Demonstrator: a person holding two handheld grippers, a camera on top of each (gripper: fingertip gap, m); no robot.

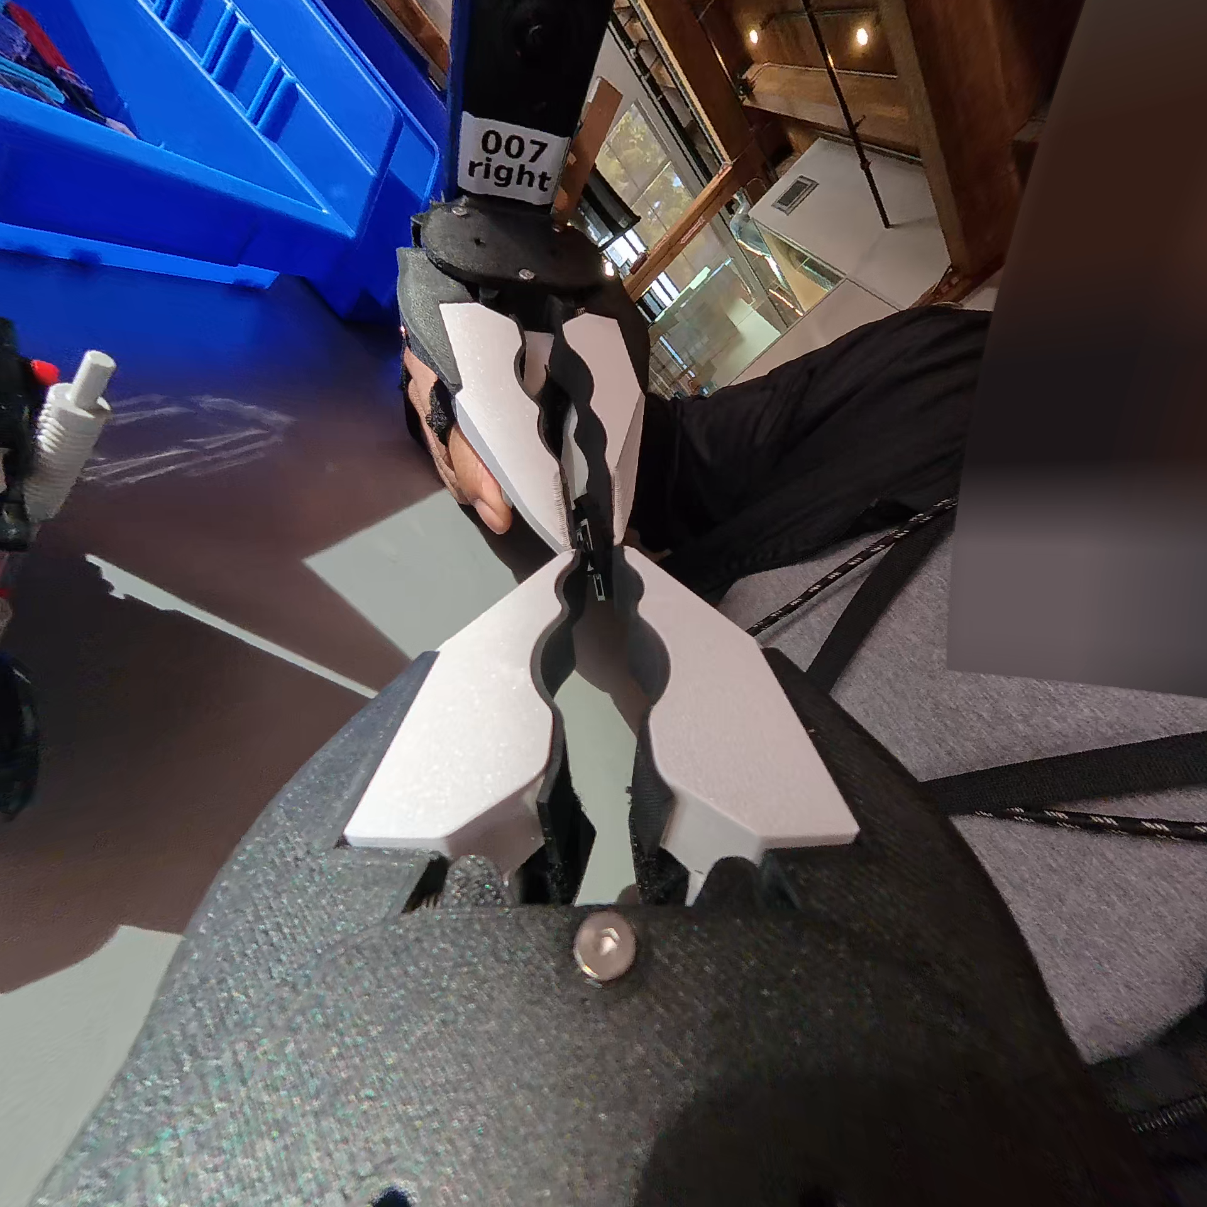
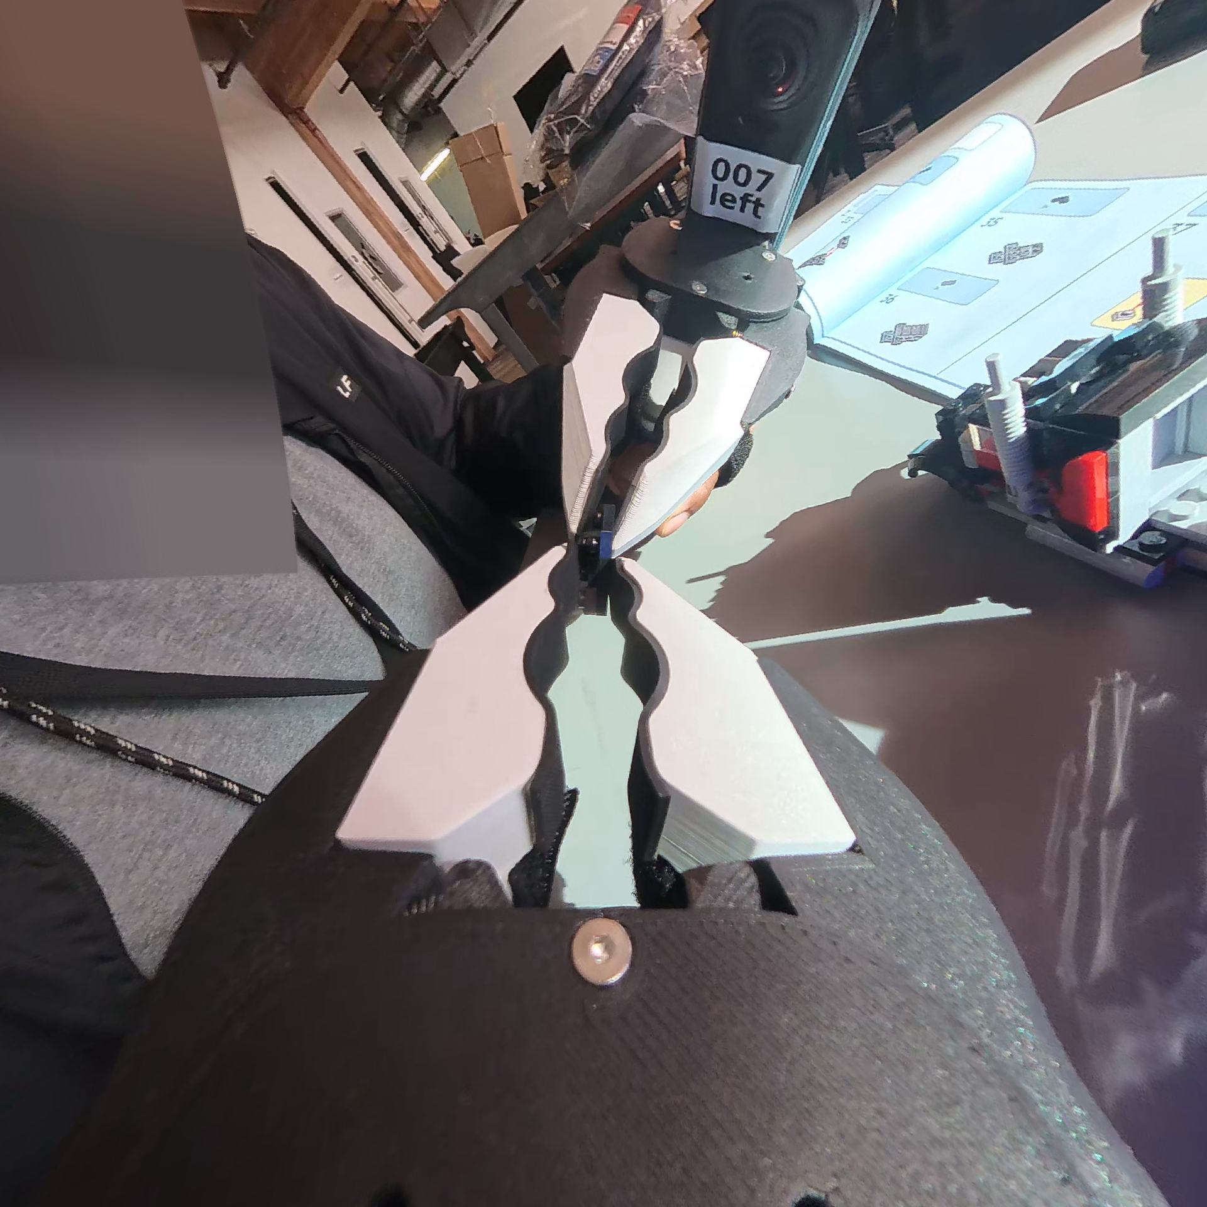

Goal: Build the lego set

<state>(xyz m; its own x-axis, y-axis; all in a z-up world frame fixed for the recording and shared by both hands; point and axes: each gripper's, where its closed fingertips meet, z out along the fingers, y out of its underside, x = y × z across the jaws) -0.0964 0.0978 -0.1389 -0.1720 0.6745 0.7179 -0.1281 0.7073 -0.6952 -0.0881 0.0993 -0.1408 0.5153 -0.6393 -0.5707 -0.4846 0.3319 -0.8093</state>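
We hold both grippers tip to tip in the air above the table, and between them sits a small black lego piece (image 1: 593,567) with a sliver of blue showing on it in the right wrist view. The left gripper (image 1: 595,559) is clenched on one end of this piece, its white fingers (image 1: 496,705) nearly meeting at the tips, and the right gripper (image 2: 594,591) is clenched on the other end, so the piece bridges the two sets of tips. We judge that this opposed hold is meant to press two small parts together, or to pass the piece across, since a piece this small is easier to seat when each side is braced; which of the two it is, we cannot tell. Just behind the grippers we see the person's dark sleeve (image 1: 816,444) and grey garment with black straps. Farther out, the partly built lego model (image 2: 1071,450), black, white and red, rests on the dark table (image 2: 914,686) to the right, with white threaded posts (image 2: 1009,434) standing up from it, kept near so the small assembly can go onto it. The open instruction booklet (image 2: 966,215) lies beyond the model, within our sight for reference. A blue bin (image 1: 215,163) stands at the far left. Each gripper carries a white printed label on its black stem, and the booklet has printed step pictures; we leave their wording aside.
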